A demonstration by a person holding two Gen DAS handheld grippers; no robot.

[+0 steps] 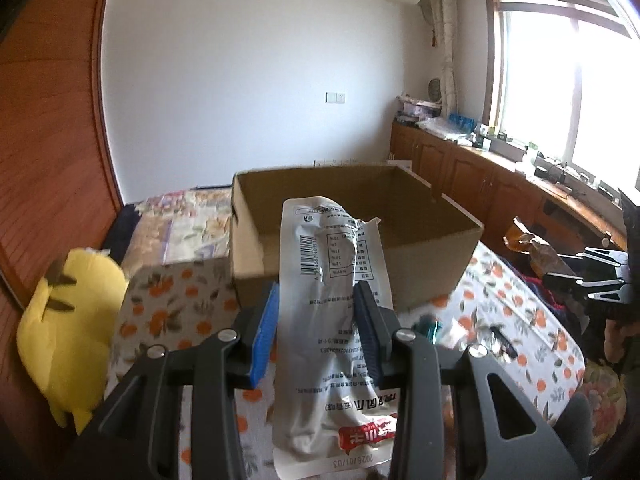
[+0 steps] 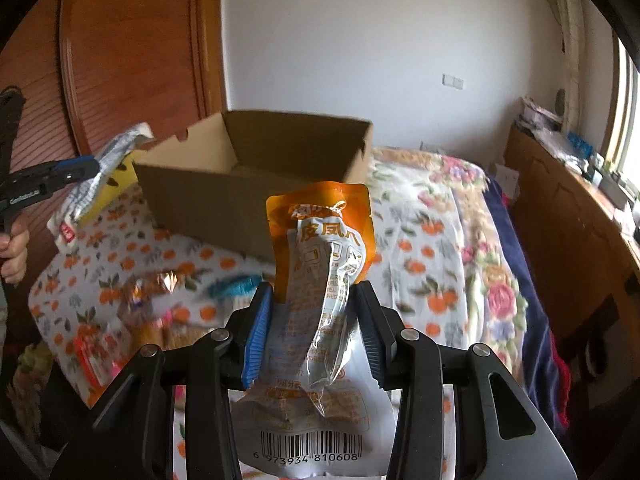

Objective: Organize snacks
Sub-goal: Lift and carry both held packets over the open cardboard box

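My left gripper (image 1: pixel 316 300) is shut on a silver-white snack pouch (image 1: pixel 324 280) and holds it up in front of an open cardboard box (image 1: pixel 424 256) on the bed. My right gripper (image 2: pixel 312 300) is shut on an orange and clear snack pouch (image 2: pixel 324 264), held up short of the same box (image 2: pixel 208 196). The left gripper (image 2: pixel 80 170) with its silver pouch (image 2: pixel 96 176) shows at the left of the right wrist view. The right gripper (image 1: pixel 584 280) with its orange pouch (image 1: pixel 532 248) shows at the right of the left wrist view.
Several loose snack packets (image 2: pixel 132 308) lie on the orange-patterned bedspread (image 2: pixel 420 248) in front of the box. A yellow plush toy (image 1: pixel 68 324) sits at the left by the wooden wardrobe (image 1: pixel 48 120). A wooden cabinet (image 1: pixel 480 184) runs under the window on the right.
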